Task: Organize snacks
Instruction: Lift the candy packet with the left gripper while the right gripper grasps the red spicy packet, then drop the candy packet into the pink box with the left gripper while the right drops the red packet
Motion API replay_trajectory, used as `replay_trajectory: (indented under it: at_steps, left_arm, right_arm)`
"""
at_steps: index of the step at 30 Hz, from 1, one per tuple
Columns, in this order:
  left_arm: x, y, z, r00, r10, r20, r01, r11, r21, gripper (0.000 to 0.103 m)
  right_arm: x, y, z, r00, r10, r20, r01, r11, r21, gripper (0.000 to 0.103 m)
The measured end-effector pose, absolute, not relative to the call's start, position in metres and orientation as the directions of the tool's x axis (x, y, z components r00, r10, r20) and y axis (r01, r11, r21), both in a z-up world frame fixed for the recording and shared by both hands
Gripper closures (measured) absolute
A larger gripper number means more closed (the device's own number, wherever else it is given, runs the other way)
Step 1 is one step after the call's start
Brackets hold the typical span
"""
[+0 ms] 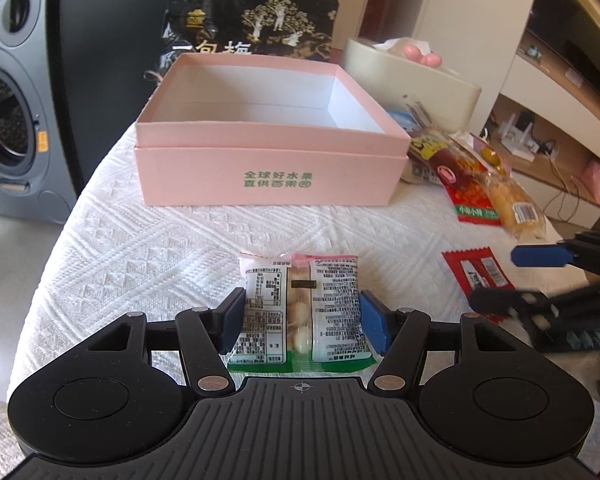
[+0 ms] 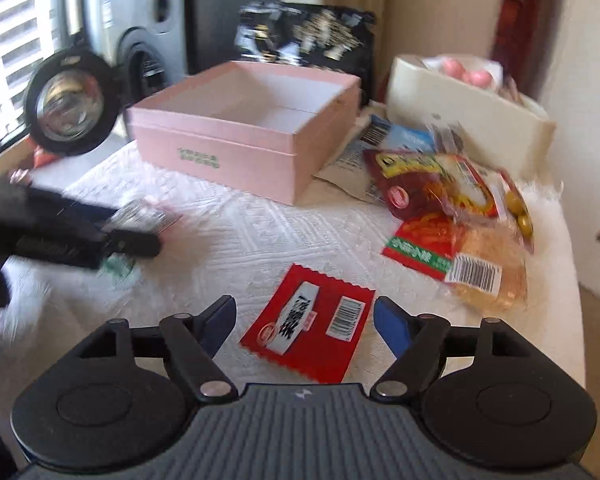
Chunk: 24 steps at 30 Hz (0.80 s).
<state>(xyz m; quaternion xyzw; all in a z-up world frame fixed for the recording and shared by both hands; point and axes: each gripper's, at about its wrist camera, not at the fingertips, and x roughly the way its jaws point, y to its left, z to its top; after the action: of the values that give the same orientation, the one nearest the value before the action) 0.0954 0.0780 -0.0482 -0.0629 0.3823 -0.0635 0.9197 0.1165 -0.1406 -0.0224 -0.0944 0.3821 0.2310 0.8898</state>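
My left gripper (image 1: 302, 316) has its blue pads against both sides of a white-and-green snack packet (image 1: 300, 308) that lies on the white tablecloth (image 1: 160, 240). An open, empty pink box (image 1: 268, 136) stands behind it, also in the right wrist view (image 2: 252, 128). My right gripper (image 2: 304, 320) is open just above a flat red packet (image 2: 308, 324), which also shows in the left wrist view (image 1: 478, 276). A pile of snack packets (image 2: 452, 208) lies to the right of the box. The left gripper appears blurred at the left of the right wrist view (image 2: 112, 232).
A large black snack bag (image 1: 252, 28) stands behind the box. A cream tissue holder (image 1: 416, 76) sits at the back right. A washing machine (image 1: 12, 100) stands left of the table. The table edge runs close on the right (image 2: 572, 280).
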Motion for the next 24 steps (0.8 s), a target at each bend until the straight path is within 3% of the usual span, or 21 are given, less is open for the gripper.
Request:
replay_trajectory:
  at_steps: [5,8,11,14,24]
  left_arm:
    - [0.091,0.076,-0.048,0.697,-0.16,-0.699,0.069,0.985,-0.157,0.037]
    - [0.087,0.074,-0.047,0.691,-0.163,-0.704,0.078,0.985,-0.152,0.037]
    - [0.083,0.073,-0.045,0.687,-0.175,-0.706,0.088,0.983,-0.158,0.037]
    - [0.079,0.077,-0.04,0.692,-0.196,-0.695,0.09,0.978,-0.186,0.037]
    - [0.095,0.113,0.037,0.819,-0.206,-0.536,0.108,0.972,-0.208,0.037]
  right_arm:
    - [0.141,-0.139,-0.036,0.576,0.255,-0.777,-0.333,0.941,0.062,0.024]
    - [0.133,-0.129,-0.036,0.582,0.273,-0.766,-0.385,0.922,0.036,0.036]
    - [0.12,-0.126,-0.034,0.584,0.304,-0.753,-0.459,0.888,0.002,0.04]
    - [0.108,-0.131,-0.025,0.6,0.34,-0.724,-0.505,0.863,-0.014,0.054]
    - [0.105,-0.141,0.03,0.619,0.508,-0.6,-0.571,0.815,0.101,0.057]
